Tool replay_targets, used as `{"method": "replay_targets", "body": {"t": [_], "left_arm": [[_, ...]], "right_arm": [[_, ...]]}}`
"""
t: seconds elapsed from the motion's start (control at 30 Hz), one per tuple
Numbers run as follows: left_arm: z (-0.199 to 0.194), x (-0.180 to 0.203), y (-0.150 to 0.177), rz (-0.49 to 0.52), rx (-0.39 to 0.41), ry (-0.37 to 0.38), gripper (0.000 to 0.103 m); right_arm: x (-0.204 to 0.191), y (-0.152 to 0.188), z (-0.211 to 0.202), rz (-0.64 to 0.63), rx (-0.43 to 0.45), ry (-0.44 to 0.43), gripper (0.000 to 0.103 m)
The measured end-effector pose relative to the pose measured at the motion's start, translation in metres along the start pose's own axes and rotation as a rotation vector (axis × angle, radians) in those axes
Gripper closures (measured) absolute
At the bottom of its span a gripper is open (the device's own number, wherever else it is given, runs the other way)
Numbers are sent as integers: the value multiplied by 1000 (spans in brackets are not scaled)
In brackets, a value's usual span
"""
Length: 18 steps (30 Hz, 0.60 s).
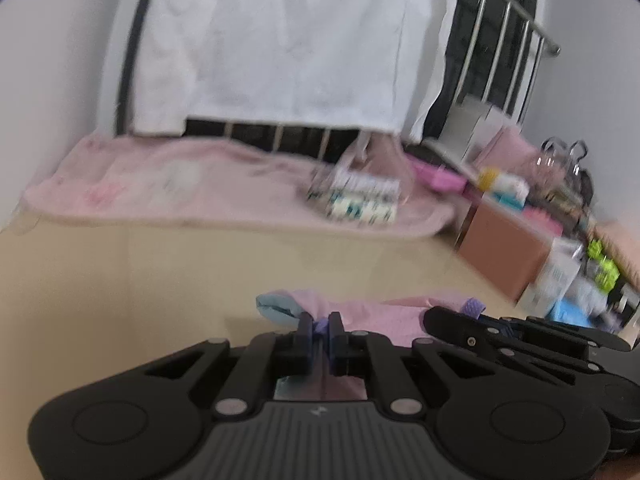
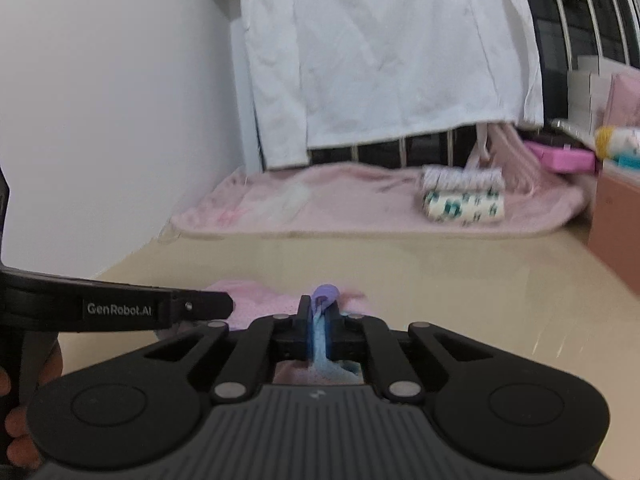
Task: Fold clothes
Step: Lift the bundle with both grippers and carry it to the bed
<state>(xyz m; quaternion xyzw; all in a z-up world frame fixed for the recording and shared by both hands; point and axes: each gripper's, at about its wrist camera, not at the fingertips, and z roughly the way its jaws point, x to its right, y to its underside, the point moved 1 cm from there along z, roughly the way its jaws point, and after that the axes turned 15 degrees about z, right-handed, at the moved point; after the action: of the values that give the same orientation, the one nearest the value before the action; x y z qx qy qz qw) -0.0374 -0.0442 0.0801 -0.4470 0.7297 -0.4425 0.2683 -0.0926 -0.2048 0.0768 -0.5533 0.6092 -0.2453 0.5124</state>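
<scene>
Pink garment (image 1: 360, 312), trimmed light blue and purple, lies low at centre frame on the beige table (image 1: 160, 272). My left gripper (image 1: 321, 322) is clamped on its purple edge; my right gripper (image 2: 320, 312), to the right, pinches its blue-and-purple edge.

The right gripper (image 2: 319, 316) has its jaws closed on a pink garment (image 2: 260, 304) with blue and purple trim, over a beige counter (image 2: 440, 280). The left gripper (image 2: 208, 306) enters from the left. Beyond lie a pink blanket (image 2: 340, 200) and a hanging white shirt (image 2: 380, 60).
</scene>
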Motion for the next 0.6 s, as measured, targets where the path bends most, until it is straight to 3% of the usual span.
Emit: {"method": "replay_targets", "body": {"t": [0.37,0.6], "left_arm": [[104,-28,-150,-47,98,94,98],[202,-46,-235,-99,135,85,98]], "right_arm": [[49,-160,80,-38,94,10,98],[80,-255,160,-77,78,29,98]]}}
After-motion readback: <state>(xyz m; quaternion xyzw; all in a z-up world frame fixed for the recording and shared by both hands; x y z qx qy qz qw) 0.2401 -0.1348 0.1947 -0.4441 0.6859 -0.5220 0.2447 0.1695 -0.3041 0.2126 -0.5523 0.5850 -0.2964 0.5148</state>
